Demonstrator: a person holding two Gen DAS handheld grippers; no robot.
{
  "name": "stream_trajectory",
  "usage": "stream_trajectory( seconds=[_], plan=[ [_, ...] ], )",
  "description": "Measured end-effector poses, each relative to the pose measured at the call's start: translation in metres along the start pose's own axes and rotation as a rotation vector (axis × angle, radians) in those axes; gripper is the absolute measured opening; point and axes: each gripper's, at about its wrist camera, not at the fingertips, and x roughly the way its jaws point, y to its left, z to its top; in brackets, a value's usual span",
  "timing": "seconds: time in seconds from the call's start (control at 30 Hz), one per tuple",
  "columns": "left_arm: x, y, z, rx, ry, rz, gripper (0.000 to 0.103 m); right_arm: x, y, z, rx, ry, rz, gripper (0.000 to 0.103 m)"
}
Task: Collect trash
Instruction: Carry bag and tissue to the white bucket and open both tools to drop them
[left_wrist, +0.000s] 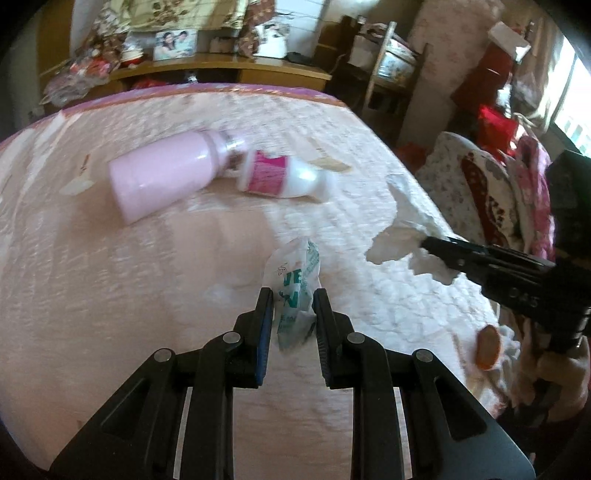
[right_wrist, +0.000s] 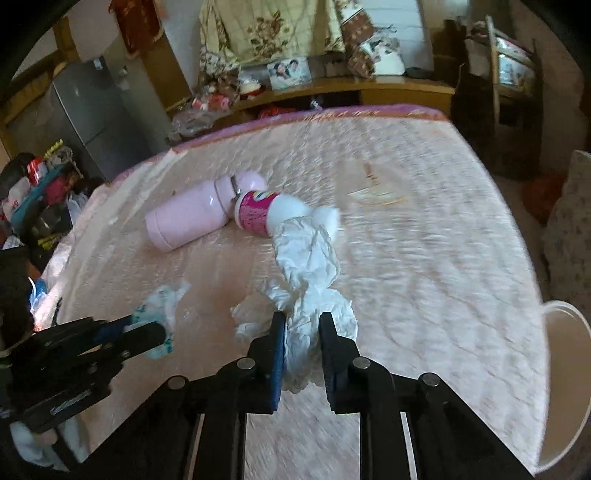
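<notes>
My left gripper (left_wrist: 293, 301) is shut on a crumpled clear wrapper with green print (left_wrist: 295, 280), held above the pink bedspread (left_wrist: 129, 277). In the right wrist view the same left gripper (right_wrist: 155, 332) comes in from the lower left with the wrapper (right_wrist: 162, 302) in its tips. My right gripper (right_wrist: 302, 325) is shut on a long crumpled white tissue (right_wrist: 306, 266). The left wrist view shows the right gripper (left_wrist: 428, 245) at the right with the tissue (left_wrist: 399, 229) hanging from it. A pink flask (left_wrist: 162, 173) and a white bottle with a pink label (left_wrist: 284, 177) lie on the bed.
A white bin (right_wrist: 561, 373) stands by the bed's right edge. Beyond the bed's far edge is a wooden shelf (left_wrist: 221, 68) with a framed photo and clutter. A grey fridge (right_wrist: 92, 110) and piled bags stand at the left, a wooden chair (left_wrist: 388, 66) at the far right.
</notes>
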Motion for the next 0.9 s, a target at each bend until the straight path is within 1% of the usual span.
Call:
stream_trajectory(
  seconds=[0.1, 0.2, 0.4, 0.63, 0.9],
  plan=[
    [0.000, -0.024, 0.002, 0.034, 0.000, -0.021, 0.019, -0.029, -0.018, -0.009, 0.021, -0.025, -0.021, 0.017],
    [0.002, -0.049, 0.003, 0.071, 0.004, -0.040, 0.019, -0.052, -0.035, -0.017, 0.037, -0.044, -0.065, 0.017],
    [0.009, -0.097, 0.008, 0.143, 0.009, -0.079, 0.019, -0.084, -0.083, -0.036, 0.105, -0.057, -0.144, 0.017],
    [0.023, -0.148, 0.014, 0.205, 0.022, -0.119, 0.019, -0.112, -0.131, -0.055, 0.174, -0.069, -0.212, 0.017],
    [0.044, -0.198, 0.017, 0.272, 0.058, -0.163, 0.019, -0.126, -0.178, -0.076, 0.245, -0.059, -0.266, 0.017]
  ],
)
